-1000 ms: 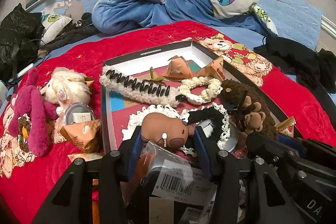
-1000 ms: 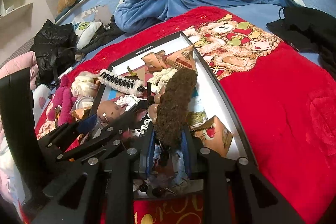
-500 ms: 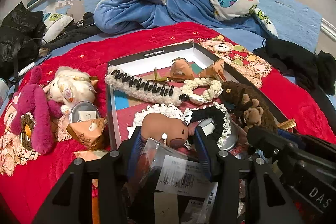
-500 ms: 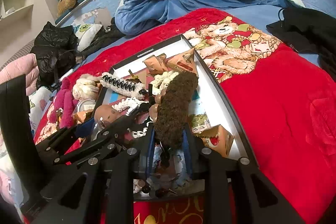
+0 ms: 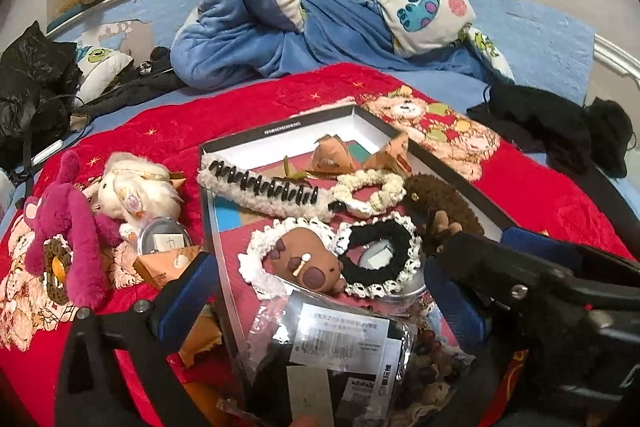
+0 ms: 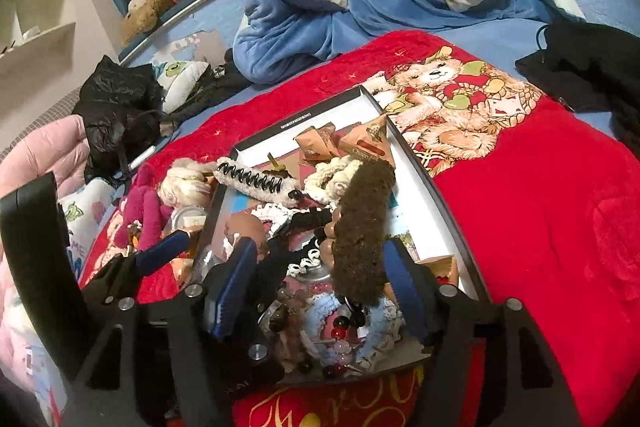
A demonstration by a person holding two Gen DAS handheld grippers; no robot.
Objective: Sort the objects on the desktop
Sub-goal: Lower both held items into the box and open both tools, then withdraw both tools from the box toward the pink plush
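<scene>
A shallow black box with a white inner wall [image 5: 276, 135] lies on a red blanket, full of hair ties, clips and snack packets. My left gripper [image 5: 320, 287] is open over the box's near end, above a clear packet with a barcode label [image 5: 340, 339] and a brown capybara clip [image 5: 308, 263]. My right gripper [image 6: 316, 271] is open around a fuzzy brown hair clip [image 6: 360, 227] that rests in the box [image 6: 424, 187]. The right gripper's arm shows in the left wrist view [image 5: 540, 287].
A magenta plush [image 5: 68, 227], a cream plush [image 5: 136, 187], a round tin [image 5: 162, 239] and an orange packet [image 5: 164, 263] lie left of the box. A blue duvet [image 5: 300, 7] is piled behind. Black clothes [image 5: 552, 131] lie at the right.
Both grippers have opened. The left one released the barcode packet into the box. The right one let go of the fuzzy brown clip, which now rests in the box.
</scene>
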